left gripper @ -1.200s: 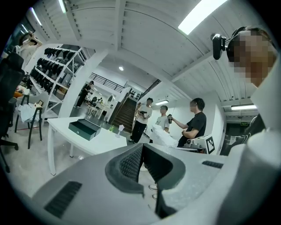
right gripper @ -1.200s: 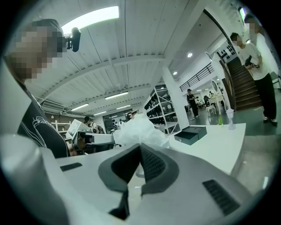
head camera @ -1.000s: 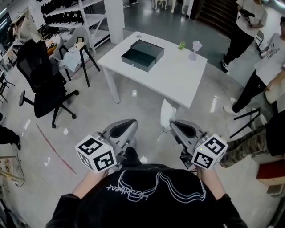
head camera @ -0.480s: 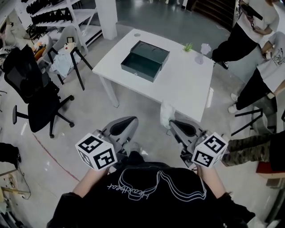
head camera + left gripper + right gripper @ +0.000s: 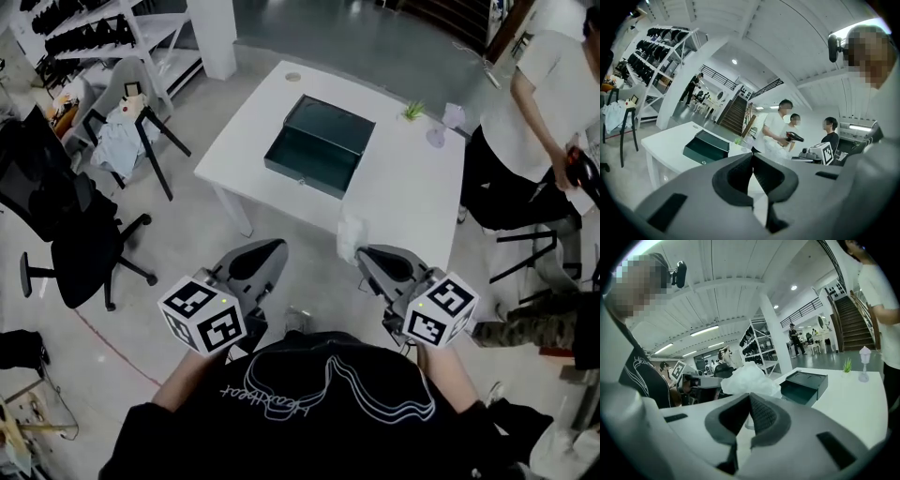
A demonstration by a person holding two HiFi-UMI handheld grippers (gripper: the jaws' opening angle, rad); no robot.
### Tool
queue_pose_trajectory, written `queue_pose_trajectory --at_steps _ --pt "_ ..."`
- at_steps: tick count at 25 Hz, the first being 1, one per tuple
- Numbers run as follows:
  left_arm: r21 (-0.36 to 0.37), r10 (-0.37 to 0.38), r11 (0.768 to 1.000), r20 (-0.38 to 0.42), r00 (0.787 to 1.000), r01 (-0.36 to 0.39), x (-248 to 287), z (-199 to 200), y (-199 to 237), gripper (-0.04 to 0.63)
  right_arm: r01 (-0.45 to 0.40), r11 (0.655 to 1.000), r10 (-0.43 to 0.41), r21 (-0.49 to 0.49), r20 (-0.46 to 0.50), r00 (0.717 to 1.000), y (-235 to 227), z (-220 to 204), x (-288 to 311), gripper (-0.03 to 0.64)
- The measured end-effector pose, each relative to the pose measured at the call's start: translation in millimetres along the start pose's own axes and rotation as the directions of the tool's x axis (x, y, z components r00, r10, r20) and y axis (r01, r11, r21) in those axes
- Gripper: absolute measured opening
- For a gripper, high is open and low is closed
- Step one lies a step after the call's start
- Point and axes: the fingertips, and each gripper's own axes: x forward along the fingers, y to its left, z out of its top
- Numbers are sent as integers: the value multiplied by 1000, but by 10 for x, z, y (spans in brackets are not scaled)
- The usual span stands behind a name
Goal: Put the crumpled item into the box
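A dark green box [image 5: 319, 147] stands with its lid up on the white table [image 5: 403, 202]; it also shows in the left gripper view as the box [image 5: 706, 147] and in the right gripper view as the box [image 5: 804, 386]. My right gripper [image 5: 360, 255] is shut on a crumpled white item [image 5: 350, 235] and holds it just short of the table's near edge. From its own camera, the crumpled item [image 5: 750, 378] bulges above the closed right gripper [image 5: 750, 398]. My left gripper [image 5: 270, 259] is shut and holds nothing; the left gripper [image 5: 752, 159] shows its pads pressed together.
A small green plant [image 5: 412, 111] and a pale glass [image 5: 452, 117] stand at the table's far right corner. A person in a white shirt [image 5: 525, 112] stands by the table's right side. A black office chair [image 5: 61, 234] and a tripod stool [image 5: 127, 127] are at the left.
The table and box have come closer as I walk toward them, both grippers held as before. The person at the right has stepped up to the table.
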Motion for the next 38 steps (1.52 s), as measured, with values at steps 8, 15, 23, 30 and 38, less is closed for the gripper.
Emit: queue_pose_trajectory --at_steps 8,15,23,30,38 --pt "23 10 1000 -17 1000 -10 76 141 313 5 24 999 -25 -29 -32 999 -142 8 329 5" --pt "43 27 999 -31 999 -26 257 228 495 5 36 995 -42 -89 -63 997 -397 56 559 5" --pt "50 29 998 -80 996 -26 591 343 834 5 54 993 -65 -100 -105 992 -861 70 935 5" --pt "27 14 1000 -121 993 -11 910 424 1304 5 102 988 -120 -113 -159 980 -1327 53 1360 5" --pt "30 -3 1000 -165 986 8 1362 552 1709 5 134 978 -172 -159 -259 950 -1800 -33 1738 5"
